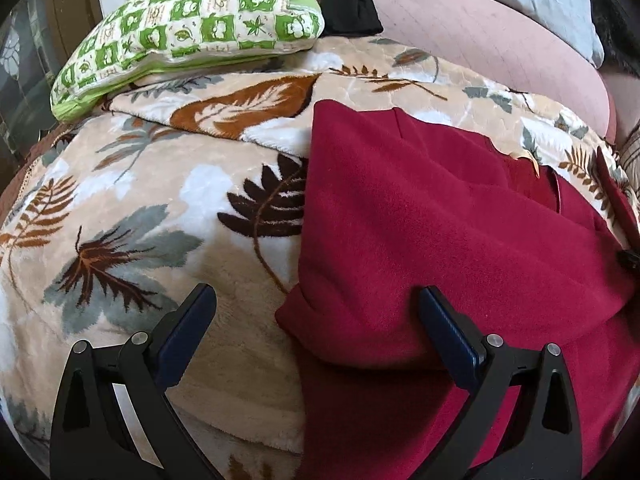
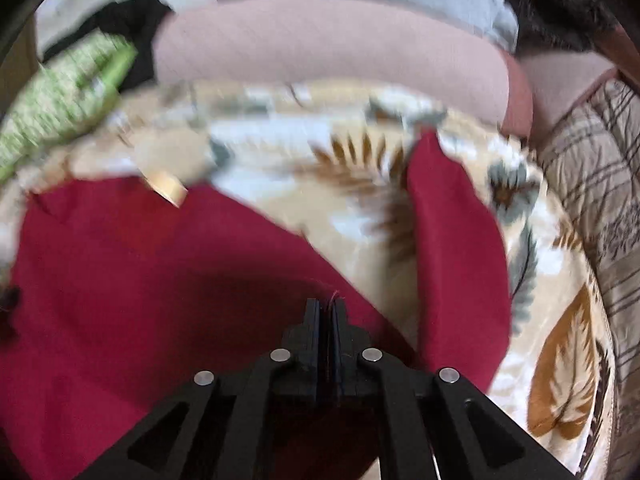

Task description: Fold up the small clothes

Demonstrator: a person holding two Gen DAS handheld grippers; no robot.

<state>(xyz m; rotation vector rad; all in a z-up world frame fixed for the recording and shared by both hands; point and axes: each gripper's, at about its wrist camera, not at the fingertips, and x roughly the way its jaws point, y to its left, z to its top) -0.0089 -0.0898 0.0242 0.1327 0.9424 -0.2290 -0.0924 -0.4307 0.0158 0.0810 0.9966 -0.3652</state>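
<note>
A dark red fleece garment [image 1: 440, 220] lies spread on a leaf-patterned blanket [image 1: 120, 208], with a pale label [image 1: 524, 156] at its neck. My left gripper [image 1: 316, 294] stands wide open over the garment's near left corner: one finger [image 1: 436, 312] rests on the red cloth and the other hangs over the blanket. The right wrist view is blurred. In it my right gripper [image 2: 325, 304] is shut on the red garment [image 2: 140, 280], with red fibres showing between the pads. A sleeve [image 2: 452, 240] stretches away to the right of it.
A green checked pillow [image 1: 192, 28] lies at the back left. Black clothing [image 1: 348, 4] and a long pink cushion [image 1: 480, 40] lie behind the blanket. A plaid quilt [image 2: 592, 184] borders the blanket on the right.
</note>
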